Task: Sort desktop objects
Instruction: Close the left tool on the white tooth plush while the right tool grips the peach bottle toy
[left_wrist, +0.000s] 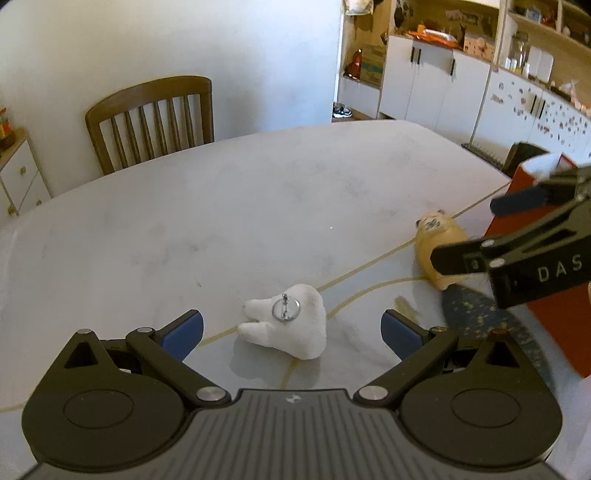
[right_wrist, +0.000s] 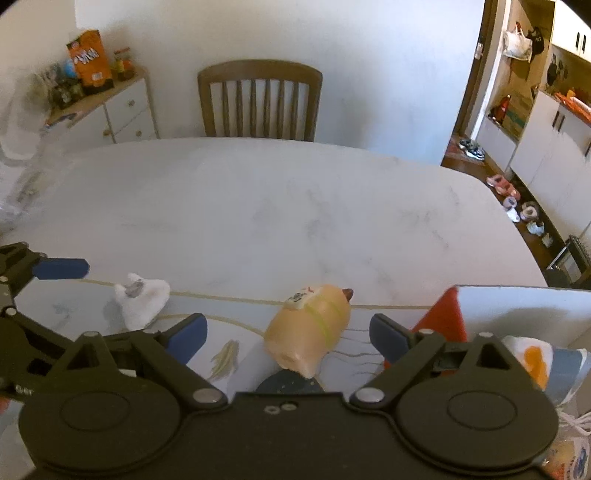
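Observation:
A white tooth-shaped plush (left_wrist: 291, 325) with a metal key ring lies on the marble table (left_wrist: 221, 206), between the open jaws of my left gripper (left_wrist: 291, 334). A tan soft toy (right_wrist: 310, 328) with a small printed face lies between the open jaws of my right gripper (right_wrist: 288, 338). In the left wrist view the tan toy (left_wrist: 439, 240) sits to the right, partly behind my right gripper (left_wrist: 476, 232). In the right wrist view the white plush (right_wrist: 142, 299) lies to the left, near my left gripper's finger (right_wrist: 61, 268).
A red box (left_wrist: 554, 317) stands at the table's right side; in the right wrist view the box (right_wrist: 517, 306) holds several items. A wooden chair (right_wrist: 260, 99) stands at the far edge. Cabinets line the right wall.

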